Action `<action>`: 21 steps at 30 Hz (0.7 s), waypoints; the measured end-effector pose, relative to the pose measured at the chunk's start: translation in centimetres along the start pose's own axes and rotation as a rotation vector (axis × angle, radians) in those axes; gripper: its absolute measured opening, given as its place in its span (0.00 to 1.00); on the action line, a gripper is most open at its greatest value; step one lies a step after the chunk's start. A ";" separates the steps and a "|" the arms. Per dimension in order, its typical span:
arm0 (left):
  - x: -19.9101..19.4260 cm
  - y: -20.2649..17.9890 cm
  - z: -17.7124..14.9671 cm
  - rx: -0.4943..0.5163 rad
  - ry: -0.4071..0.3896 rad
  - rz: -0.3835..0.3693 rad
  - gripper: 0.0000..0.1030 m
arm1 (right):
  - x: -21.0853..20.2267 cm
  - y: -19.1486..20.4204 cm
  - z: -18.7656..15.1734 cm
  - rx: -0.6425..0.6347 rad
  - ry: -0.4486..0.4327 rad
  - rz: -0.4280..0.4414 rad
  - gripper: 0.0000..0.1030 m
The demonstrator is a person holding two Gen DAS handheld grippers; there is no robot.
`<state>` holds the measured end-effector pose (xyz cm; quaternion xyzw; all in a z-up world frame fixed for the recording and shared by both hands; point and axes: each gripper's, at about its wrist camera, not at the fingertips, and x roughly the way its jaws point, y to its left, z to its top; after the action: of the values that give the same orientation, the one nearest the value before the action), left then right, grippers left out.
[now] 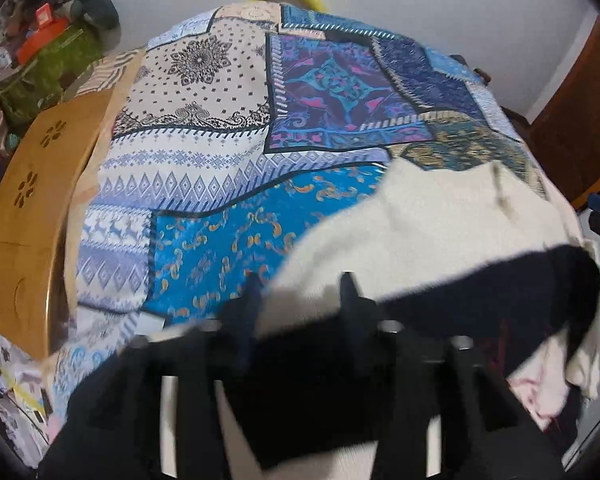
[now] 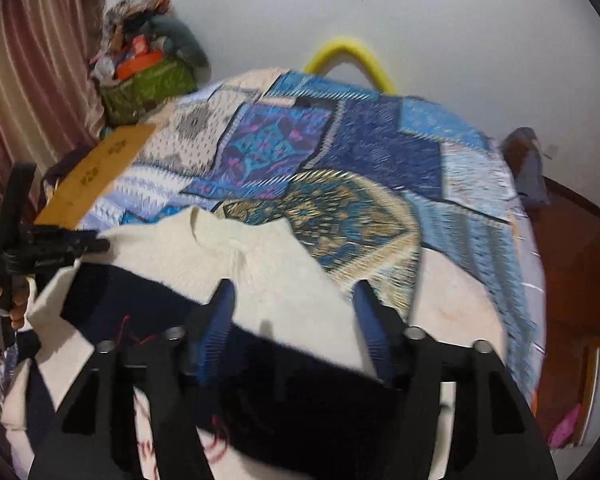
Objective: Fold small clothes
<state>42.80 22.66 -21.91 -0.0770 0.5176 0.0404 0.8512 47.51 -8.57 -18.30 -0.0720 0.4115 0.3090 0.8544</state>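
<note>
This is a bedroom in a home. A big bed [image 2: 480, 184] with a blue patchwork cover fills the room. Pink striped curtains [image 2: 40, 92] hang at its left side. A green basket [image 2: 148, 88] stuffed with things sits by the far left corner.

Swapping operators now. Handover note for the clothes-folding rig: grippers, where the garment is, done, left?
Left gripper: jaws apart, nothing pinched, above the garment's near edge.
Right gripper: jaws wide apart, empty, also over the garment.
Cream and navy sweater: lies on the patterned bedspread at the near side of the bed, collar toward the far end, navy band toward the grippers. More clothes are heaped beside it.
Done: cannot tell from these views.
Left: finish folding the sweater, then the heap.
</note>
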 end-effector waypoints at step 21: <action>-6.8 -6.9 -15.4 0.072 0.010 0.014 0.64 | -4.7 -4.0 -14.1 0.133 0.064 0.003 0.60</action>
<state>27.21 13.32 -22.19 -0.0428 0.5233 0.0273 0.8506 38.39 -19.26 -24.50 -0.0245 0.4585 0.2797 0.8432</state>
